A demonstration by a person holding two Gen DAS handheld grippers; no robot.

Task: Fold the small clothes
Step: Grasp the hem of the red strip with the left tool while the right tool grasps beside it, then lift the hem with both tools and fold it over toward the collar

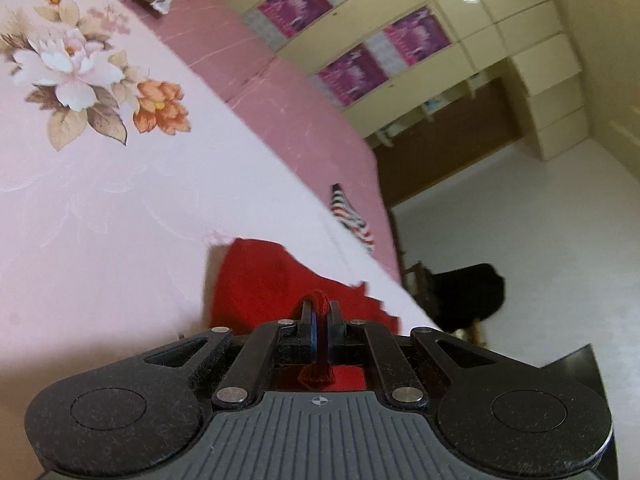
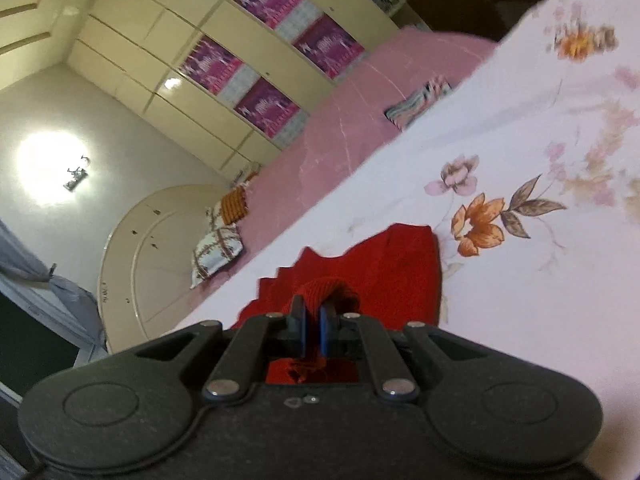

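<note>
Nearest in each wrist view, the fingers are clenched on red cloth. The left gripper (image 1: 320, 320) pinches a narrow ribbed edge of the red garment (image 1: 264, 284), with a strip of it hanging back behind the pads. The right gripper (image 2: 313, 318) clamps a thicker knitted fold of the same garment (image 2: 384, 268). Beyond both sets of fingers the rest of the piece hangs or drapes down toward the bed (image 1: 120, 208), which has a pale floral sheet; whether the far end touches the sheet I cannot tell. One edge shows a stepped, zigzag outline, and the body looks bunched, not flat. Judgement: the fold is at an early stage, with two points gripped and the cloth carried but not spread or creased over itself. Still to do, as far as these views show: lay it flat, bring one half over the other, release. Further off, a striped cloth (image 1: 352, 220) lies near the bed's edge, its state unclear. Farther still, patterned pillows (image 2: 218, 248) lie by the headboard, and cream wardrobes (image 2: 168, 52) stand behind.
</note>
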